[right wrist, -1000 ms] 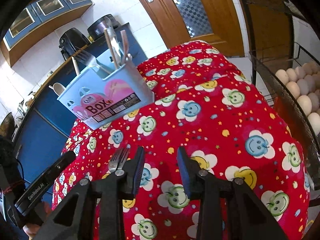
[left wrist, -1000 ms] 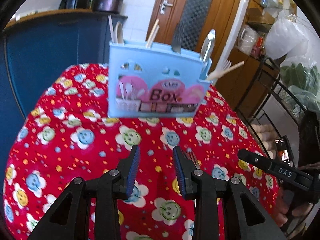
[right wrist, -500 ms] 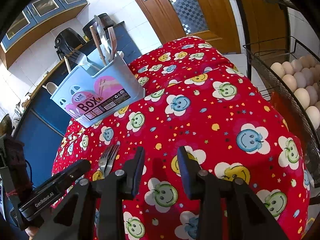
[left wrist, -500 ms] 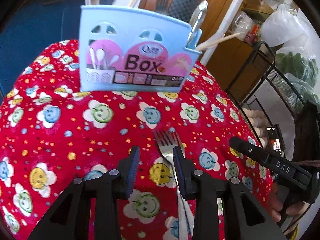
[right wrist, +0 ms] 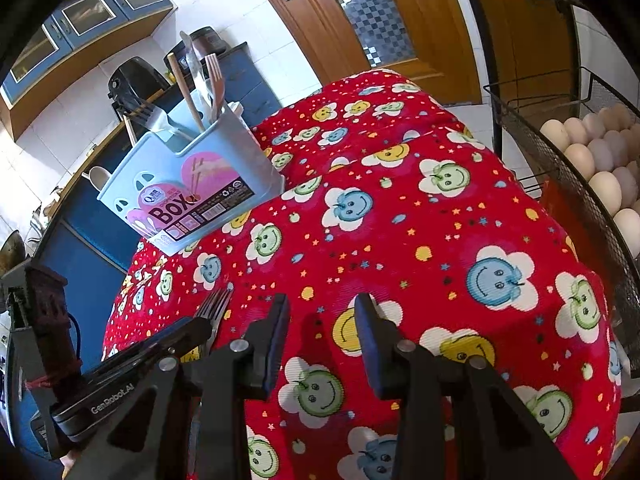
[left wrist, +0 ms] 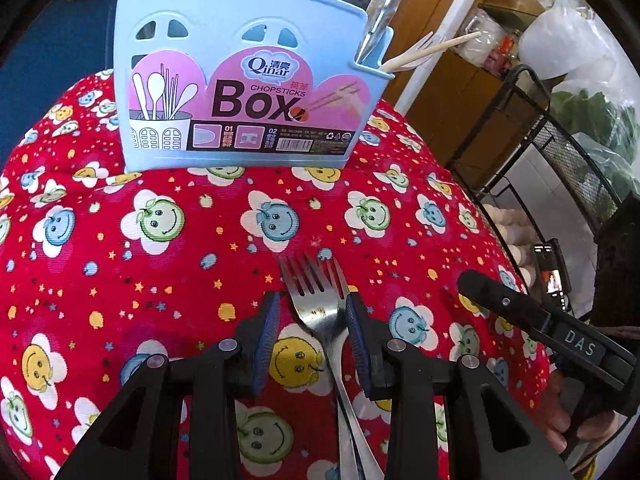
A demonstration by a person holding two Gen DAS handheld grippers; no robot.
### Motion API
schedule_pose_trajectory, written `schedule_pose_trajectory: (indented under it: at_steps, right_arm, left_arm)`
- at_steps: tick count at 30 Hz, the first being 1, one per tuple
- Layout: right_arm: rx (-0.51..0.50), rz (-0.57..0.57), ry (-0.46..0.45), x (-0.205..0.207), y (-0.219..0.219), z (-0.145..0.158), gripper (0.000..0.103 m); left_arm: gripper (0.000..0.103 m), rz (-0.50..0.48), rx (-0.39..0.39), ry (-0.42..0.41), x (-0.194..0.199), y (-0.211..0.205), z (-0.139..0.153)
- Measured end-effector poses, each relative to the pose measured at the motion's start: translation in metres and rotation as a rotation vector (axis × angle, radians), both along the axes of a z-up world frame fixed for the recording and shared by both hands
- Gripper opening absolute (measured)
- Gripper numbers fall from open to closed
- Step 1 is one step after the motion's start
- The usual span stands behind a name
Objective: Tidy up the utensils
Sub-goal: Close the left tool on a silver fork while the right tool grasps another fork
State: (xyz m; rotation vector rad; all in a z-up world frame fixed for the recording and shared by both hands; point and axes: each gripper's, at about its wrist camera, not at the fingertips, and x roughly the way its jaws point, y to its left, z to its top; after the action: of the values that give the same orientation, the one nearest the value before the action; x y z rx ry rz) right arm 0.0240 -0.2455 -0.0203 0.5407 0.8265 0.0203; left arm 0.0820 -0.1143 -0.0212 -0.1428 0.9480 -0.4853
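Observation:
A steel fork [left wrist: 316,308] lies on the red smiley-face cloth [left wrist: 160,264], tines toward the blue utensil box [left wrist: 240,92]. My left gripper [left wrist: 310,300] is low over the cloth and open. The fork's head lies between its blue pads, which do not press on it. A second handle seems to lie under the fork. The box holds a spoon, forks and chopsticks. In the right wrist view the fork tines [right wrist: 214,304] show just past the left gripper's finger [right wrist: 188,330]. My right gripper [right wrist: 322,306] hangs open over bare cloth, holding nothing, to the right of the fork.
A black wire basket [right wrist: 520,120] with several eggs stands off the table's right edge. A blue cabinet [right wrist: 88,232] is behind the box [right wrist: 188,196], with a wooden door beyond. The cloth falls away at the table's rounded edges.
My left gripper has moved forward and down toward the box, and the fork's head now lies between its fingers. The right gripper has barely shifted.

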Motion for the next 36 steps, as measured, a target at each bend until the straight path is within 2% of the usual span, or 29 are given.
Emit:
schedule_pose_trajectory:
  at_steps: [1, 3, 9, 15, 19, 22, 29, 32, 36]
  right_arm:
    - [0.0, 0.0, 0.0, 0.0, 0.0, 0.0, 0.036]
    - [0.0, 0.0, 0.0, 0.0, 0.0, 0.0, 0.036]
    - [-0.004, -0.001, 0.0, 0.0, 0.0, -0.001, 0.036]
    - [-0.007, 0.001, 0.0, 0.0, 0.001, -0.001, 0.036]
    - [-0.008, 0.005, 0.001, 0.001, 0.004, -0.001, 0.036]
    - [-0.011, 0.009, 0.0, 0.001, 0.005, -0.001, 0.036]
    - [-0.013, 0.009, 0.0, 0.001, 0.006, 0.0, 0.036]
    - [-0.013, 0.012, 0.001, 0.001, 0.007, 0.0, 0.036]
    - [-0.019, 0.017, 0.005, 0.001, 0.009, 0.001, 0.036]
  left_arm:
    - [0.034, 0.003, -0.001, -0.003, 0.001, 0.0, 0.0]
    - [0.026, 0.005, -0.003, -0.014, 0.001, 0.0, -0.001]
    - [0.024, 0.025, 0.001, -0.026, 0.0, 0.004, 0.001]
    - [0.024, 0.058, 0.046, -0.052, -0.007, 0.013, 0.005]
    - [0.024, 0.037, 0.069, -0.057, -0.01, 0.013, 0.006]
    - [0.024, 0.031, 0.024, -0.026, -0.007, 0.017, 0.003]
    - [0.024, 0.038, -0.148, 0.065, 0.006, 0.035, -0.004]
    - [0.011, 0.041, -0.169, 0.063, 0.006, 0.038, -0.005]
    - [0.005, 0.023, -0.173, 0.049, 0.004, 0.034, -0.004]
